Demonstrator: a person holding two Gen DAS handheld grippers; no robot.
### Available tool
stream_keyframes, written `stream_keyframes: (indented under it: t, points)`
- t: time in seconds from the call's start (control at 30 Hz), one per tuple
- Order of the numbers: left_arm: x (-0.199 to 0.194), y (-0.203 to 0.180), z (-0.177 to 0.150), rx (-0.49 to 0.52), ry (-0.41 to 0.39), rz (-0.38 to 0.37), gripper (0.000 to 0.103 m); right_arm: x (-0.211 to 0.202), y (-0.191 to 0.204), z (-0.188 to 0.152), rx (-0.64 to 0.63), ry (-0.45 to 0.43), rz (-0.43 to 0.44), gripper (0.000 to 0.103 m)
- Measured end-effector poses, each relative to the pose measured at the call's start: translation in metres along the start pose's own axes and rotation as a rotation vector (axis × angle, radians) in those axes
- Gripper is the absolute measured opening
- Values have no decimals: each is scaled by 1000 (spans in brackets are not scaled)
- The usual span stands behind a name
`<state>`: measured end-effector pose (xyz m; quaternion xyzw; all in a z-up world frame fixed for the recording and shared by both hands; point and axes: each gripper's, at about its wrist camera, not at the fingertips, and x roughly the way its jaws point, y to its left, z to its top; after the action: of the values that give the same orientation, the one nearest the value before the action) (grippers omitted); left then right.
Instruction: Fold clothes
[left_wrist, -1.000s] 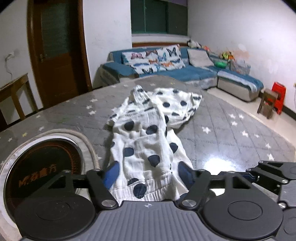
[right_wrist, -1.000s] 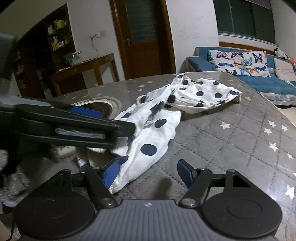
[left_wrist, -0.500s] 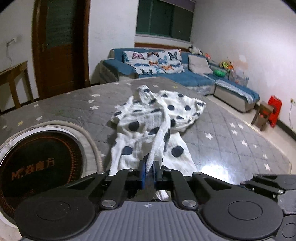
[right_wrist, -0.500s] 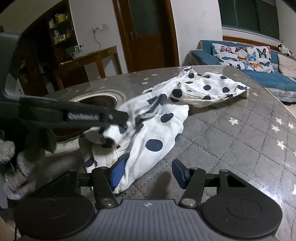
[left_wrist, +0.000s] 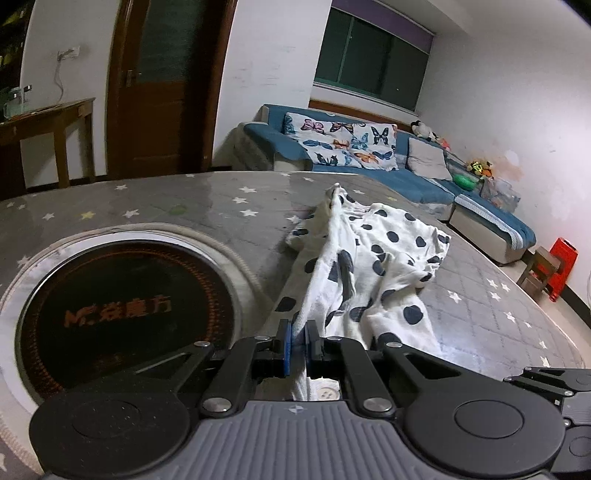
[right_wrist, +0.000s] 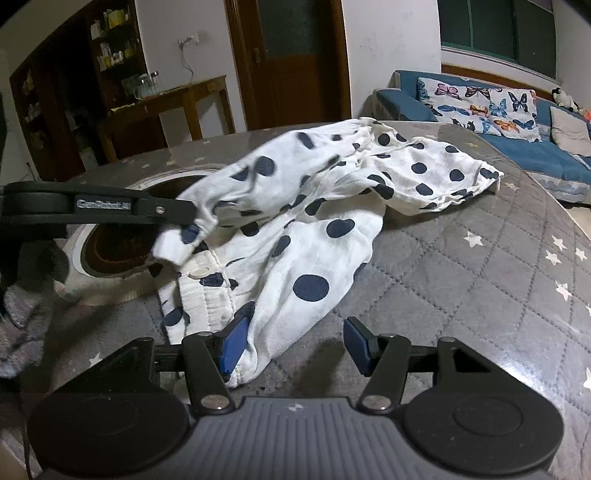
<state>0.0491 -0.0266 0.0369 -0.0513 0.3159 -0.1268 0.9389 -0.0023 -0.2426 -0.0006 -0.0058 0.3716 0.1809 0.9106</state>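
Garment (left_wrist: 373, 273) hem lifted, left claw (left_wrist: 298, 341) clamping it

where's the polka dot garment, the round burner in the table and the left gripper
polka dot garment (right_wrist: 310, 258): right wrist view, on its white middle panel.
round burner (left_wrist: 122, 317): left wrist view, on its dark glass centre.
left gripper (left_wrist: 298, 345): left wrist view, between its fingers, shut on fabric.

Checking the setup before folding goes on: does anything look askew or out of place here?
The garment lies crumpled and twisted, not flat, and its near edge overlaps the round cooktop set in the table. The left gripper pinches one bunched fold.
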Motion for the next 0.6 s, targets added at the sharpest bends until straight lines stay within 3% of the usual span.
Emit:
stream_keyframes:
  t: [0.2, 0.27, 0.33, 0.47, 0.6]
  points:
    - [-2, -11, -3, 33, 4, -24, 11, -1, -4, -4, 16, 0, 10, 59]
    - [-3, -23, -4, 60, 11, -44, 19, -1, -7, -4, 20, -4, 17, 59]
    - [-4, -33, -4, 86, 9, -63, 42, -2, -10, -5, 26, -9, 26, 59]
    - [1, -47, -6, 127, 13, -63, 43, -4, -15, -6, 36, -19, 46, 59]
    - [11, -47, -8, 136, 37, -10, 43, -4, -16, -6, 43, -30, 70, 58]
